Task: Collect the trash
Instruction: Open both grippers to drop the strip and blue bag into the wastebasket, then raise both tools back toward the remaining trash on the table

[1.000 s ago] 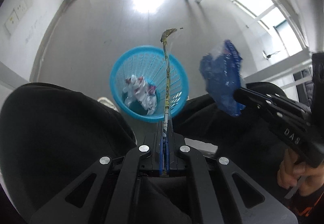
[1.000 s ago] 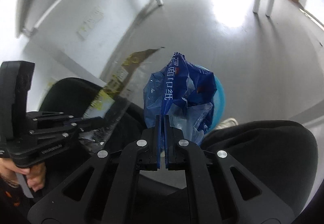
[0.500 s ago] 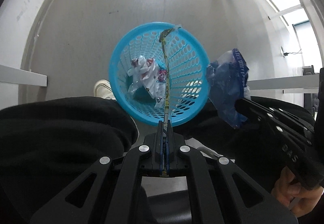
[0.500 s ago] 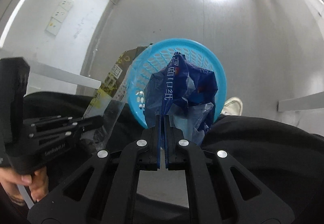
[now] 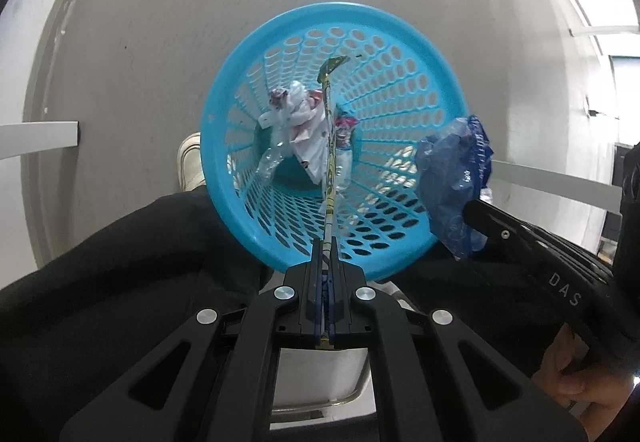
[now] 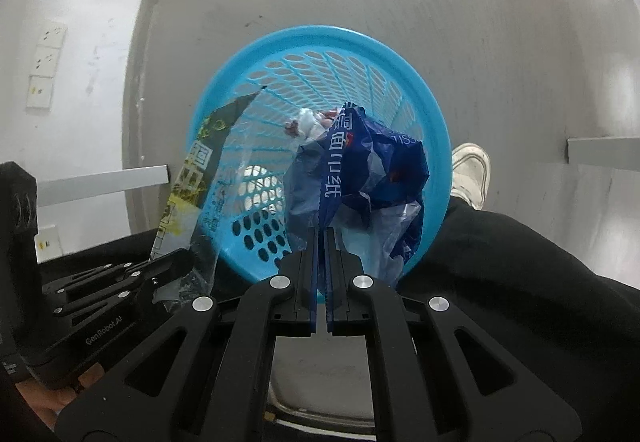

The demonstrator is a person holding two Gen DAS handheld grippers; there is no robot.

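A round blue perforated basket (image 5: pixel 256 54) (image 6: pixel 404 78) stands on the floor below both grippers, with crumpled white and pink trash (image 5: pixel 304 122) at its bottom. My left gripper (image 5: pixel 329 246) is shut on a flat clear wrapper with yellow print (image 5: pixel 329 146) (image 6: pixel 200 178), seen edge-on over the basket's mouth. My right gripper (image 6: pixel 321 232) is shut on a crumpled blue plastic bag (image 6: pixel 372 162) (image 5: pixel 456 170), which hangs over the basket's near rim. The right gripper (image 5: pixel 472 208) also shows at the right of the left wrist view.
The person's dark-clothed legs (image 5: pixel 100 282) (image 6: pixel 520 282) flank the basket, and a white shoe (image 6: pixel 472 170) (image 5: pixel 188 158) rests beside it. White table legs (image 5: pixel 40 134) (image 6: pixel 600 154) stand at either side. A wall with sockets (image 6: pixel 44 58) is at the left. Grey floor surrounds the basket.
Both grippers have come down toward the basket with their trash still held, so the basket looks much larger. The wrapper and the blue bag now hang over its mouth.
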